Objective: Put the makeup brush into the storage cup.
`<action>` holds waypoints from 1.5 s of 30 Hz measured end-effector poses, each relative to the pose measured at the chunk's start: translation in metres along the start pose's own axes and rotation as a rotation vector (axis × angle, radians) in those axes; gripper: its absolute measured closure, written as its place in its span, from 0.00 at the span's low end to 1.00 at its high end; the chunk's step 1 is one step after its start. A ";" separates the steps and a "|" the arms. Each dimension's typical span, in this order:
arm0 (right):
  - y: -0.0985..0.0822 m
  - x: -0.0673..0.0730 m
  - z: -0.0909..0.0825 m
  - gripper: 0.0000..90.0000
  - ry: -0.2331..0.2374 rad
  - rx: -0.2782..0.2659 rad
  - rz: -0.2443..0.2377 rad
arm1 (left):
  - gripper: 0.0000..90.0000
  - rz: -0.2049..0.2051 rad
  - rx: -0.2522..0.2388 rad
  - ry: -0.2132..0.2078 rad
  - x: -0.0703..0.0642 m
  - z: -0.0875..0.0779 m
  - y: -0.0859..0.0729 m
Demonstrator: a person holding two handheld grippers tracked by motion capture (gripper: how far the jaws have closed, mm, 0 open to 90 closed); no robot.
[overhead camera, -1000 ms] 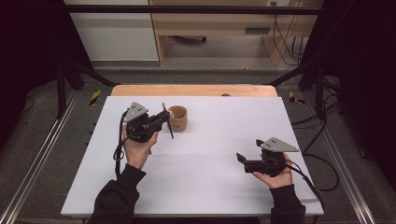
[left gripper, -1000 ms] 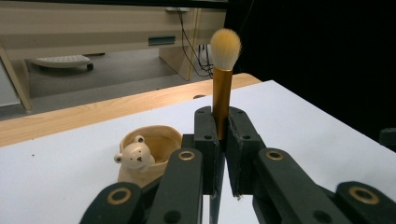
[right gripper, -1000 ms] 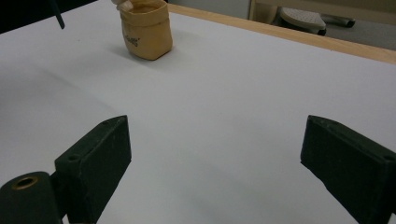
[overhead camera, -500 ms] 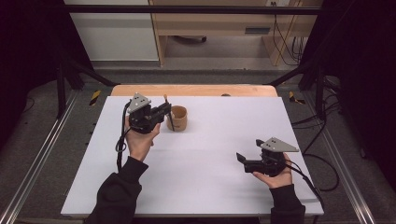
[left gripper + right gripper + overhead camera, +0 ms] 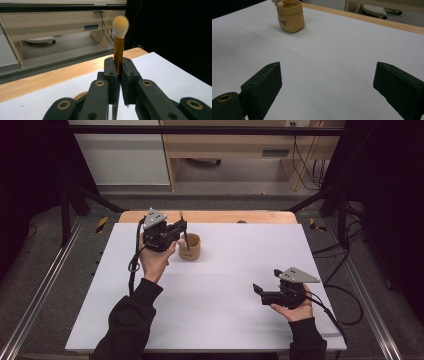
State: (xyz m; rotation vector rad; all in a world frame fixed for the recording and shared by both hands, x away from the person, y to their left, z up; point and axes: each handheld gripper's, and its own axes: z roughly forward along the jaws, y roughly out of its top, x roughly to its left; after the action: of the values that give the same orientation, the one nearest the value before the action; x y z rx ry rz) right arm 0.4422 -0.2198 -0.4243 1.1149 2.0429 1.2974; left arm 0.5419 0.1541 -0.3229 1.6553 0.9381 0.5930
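- The left claw (image 5: 181, 227) is clamped on a makeup brush (image 5: 119, 45) – the left gripper view shows the gold-coloured handle pinched between the two black jaws, standing upright, with the pale bristle head well above them.
- From the high view that brush reads as a thin dark stick (image 5: 186, 236) slanting down from the claw towards the pouch; the bristle head cannot be made out there.
- The small tan pouch (image 5: 190, 247) stands upright on the white worktop (image 5: 225, 285), near its far edge and just to the right of the left hand (image 5: 155, 260). Whether the brush's lower end is inside it or only above its rim I cannot tell.
- In the left gripper view only a curved sliver of tan rim peeks out low down between the claw's linkage arms.
- The right gripper view gives the pouch's side instead (image 5: 290, 16): soft folded top edge, small print on its front, and something pale at its rim at the picture's upper edge – too cropped to name.
- The right claw (image 5: 327, 82) gapes wide with nothing between its jaws, bare white worktop beneath.
- In the high view the right claw (image 5: 258, 291) points left, well apart from the pouch, held by the right hand (image 5: 295, 307) near the worktop's near right corner.
- A wooden strip (image 5: 225, 216) borders the worktop's far side.
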 end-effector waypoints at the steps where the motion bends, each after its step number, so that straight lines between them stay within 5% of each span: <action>1: 0.000 0.000 0.000 0.09 0.000 0.000 0.000 | 0.92 0.000 0.000 0.000 0.000 0.000 0.000; 20: 0.000 0.000 0.000 0.09 0.000 0.000 0.000 | 0.93 -0.006 0.012 0.047 0.013 0.032 0.007; 45: 0.000 0.000 0.000 0.09 -0.001 0.003 -0.007 | 0.93 0.007 0.065 0.075 0.020 0.062 -0.009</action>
State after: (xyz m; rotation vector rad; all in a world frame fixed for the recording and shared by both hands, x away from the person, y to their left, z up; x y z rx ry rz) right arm 0.4423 -0.2193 -0.4247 1.1089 2.0469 1.2910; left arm 0.5992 0.1371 -0.3503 1.7040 1.0162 0.6392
